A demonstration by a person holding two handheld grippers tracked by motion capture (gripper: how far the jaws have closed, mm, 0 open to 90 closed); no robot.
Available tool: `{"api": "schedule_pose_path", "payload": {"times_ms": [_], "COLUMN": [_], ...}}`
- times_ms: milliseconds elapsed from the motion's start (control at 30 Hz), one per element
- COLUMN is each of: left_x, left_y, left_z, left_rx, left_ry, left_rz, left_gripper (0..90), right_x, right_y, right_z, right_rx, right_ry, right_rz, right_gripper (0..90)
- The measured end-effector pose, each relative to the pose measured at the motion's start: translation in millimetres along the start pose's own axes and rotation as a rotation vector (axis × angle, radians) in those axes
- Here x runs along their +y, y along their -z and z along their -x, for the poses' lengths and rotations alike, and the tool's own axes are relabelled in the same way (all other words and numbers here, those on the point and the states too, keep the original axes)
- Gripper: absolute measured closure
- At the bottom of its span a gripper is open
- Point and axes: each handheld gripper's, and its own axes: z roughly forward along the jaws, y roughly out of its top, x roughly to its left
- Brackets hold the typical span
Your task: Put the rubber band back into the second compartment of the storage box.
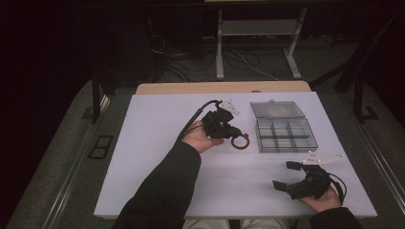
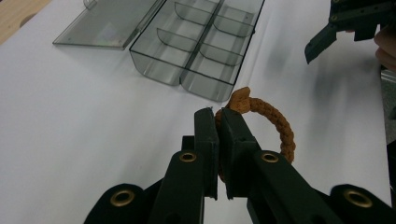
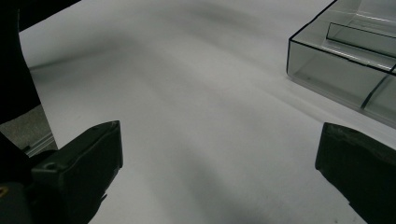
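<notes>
A brown braided ring (image 2: 275, 122) lies on the white table, left of the clear compartment box (image 1: 285, 135). My left gripper (image 2: 215, 114) is shut on the near side of the ring (image 1: 240, 141), its two jaws pressed together over the cord. In the high view the left gripper (image 1: 234, 133) sits mid-table, held by a hand with a dark sleeve. My right gripper (image 1: 286, 175) rests near the front right of the table, jaws spread wide with nothing between them. Its jaws (image 3: 215, 154) frame bare white table, the box (image 3: 345, 60) off to the upper right.
The box's clear lid (image 1: 277, 109) lies open behind it, and its compartments (image 2: 196, 42) look empty. A white pointed plate (image 1: 323, 158) lies just right of the box's front. The table's far edge is wooden (image 1: 222, 88); desk legs and cables stand beyond.
</notes>
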Motion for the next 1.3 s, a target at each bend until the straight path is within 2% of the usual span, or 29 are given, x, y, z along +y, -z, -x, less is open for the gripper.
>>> {"api": "schedule_pose_path", "payload": {"times_ms": [67, 267, 600, 867, 1067, 1167, 1233, 1267, 1300], "left_x": [3.6, 13.9, 29.2, 36.9, 37.1, 36.5, 35.9, 35.9, 35.6], "left_y": [-3.3, -13.9, -32.3, -49.2, -62.4, -69.9, -74.8, -77.2, -79.7], "left_z": [-0.8, -2.2, -2.4, -1.3, -1.3, -2.8, -2.8, -4.0, -3.1], "left_rx": [-0.002, -0.017, -0.018, -0.014, -0.010, -0.007, -0.011, -0.009, -0.011], "left_ry": [-0.008, 0.005, 0.013, 0.016, 0.054, 0.051, 0.067, 0.056, 0.075], "left_rz": [0.002, 0.035, 0.072, 0.082, 0.112, 0.126, 0.137, 0.142, 0.150], "left_gripper": [85.1, 85.1, 85.1, 85.1, 85.1, 85.1, 85.1, 85.1, 85.1], "right_x": [0.0, 0.0, 0.1, -0.3, -0.2, -0.2, -0.1, 0.0, 0.2], "right_y": [0.1, 0.0, 0.2, 1.1, 1.5, 1.5, 1.7, 2.0, 2.5], "right_z": [-0.2, 0.1, 0.2, 1.7, 2.0, 2.2, 2.3, 2.3, 2.1], "right_rx": [0.001, 0.003, 0.005, 0.006, 0.008, 0.011, 0.007, 0.008, 0.005], "right_ry": [-0.001, -0.003, 0.001, -0.009, -0.009, -0.011, -0.008, -0.010, -0.010], "right_rz": [0.000, 0.001, 0.003, 0.007, 0.009, 0.013, 0.012, 0.011, 0.011], "right_gripper": [0.1, 0.1, 0.1, 0.1, 0.1, 0.1, 0.0, 0.1, 0.1]}}
